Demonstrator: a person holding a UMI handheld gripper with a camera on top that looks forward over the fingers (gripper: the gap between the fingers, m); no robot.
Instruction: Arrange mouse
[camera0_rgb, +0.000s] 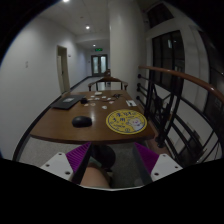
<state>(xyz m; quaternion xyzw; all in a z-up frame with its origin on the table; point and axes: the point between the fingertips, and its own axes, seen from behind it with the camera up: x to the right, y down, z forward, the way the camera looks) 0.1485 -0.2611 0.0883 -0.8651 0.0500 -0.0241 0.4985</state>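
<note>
- Gripper (113, 160): raised above the near edge of the wooden table (60, 128), fingers spread wide with nothing between the purple pads (80, 157).
- Mouse (82, 121): dark, resting on the table top well ahead of the fingers, just beside the yellow round mat (126, 122); untouched, apart from both fingers.
- Progress, judged from present layout: approach stage only; no contact made, no grasp made. Remaining: close the distance, straddle the mouse, clamp, relocate to the intended spot.
- Target spot: not identifiable with certainty; possibly the yellow mat.
- Other items on the table: a dark flat object (66, 102) at the far side, small scattered pieces (105, 99) beyond; chair (108, 84) at the far end.
- Writing: dark print visible on the yellow mat, too small to read. No brand legible anywhere.
</note>
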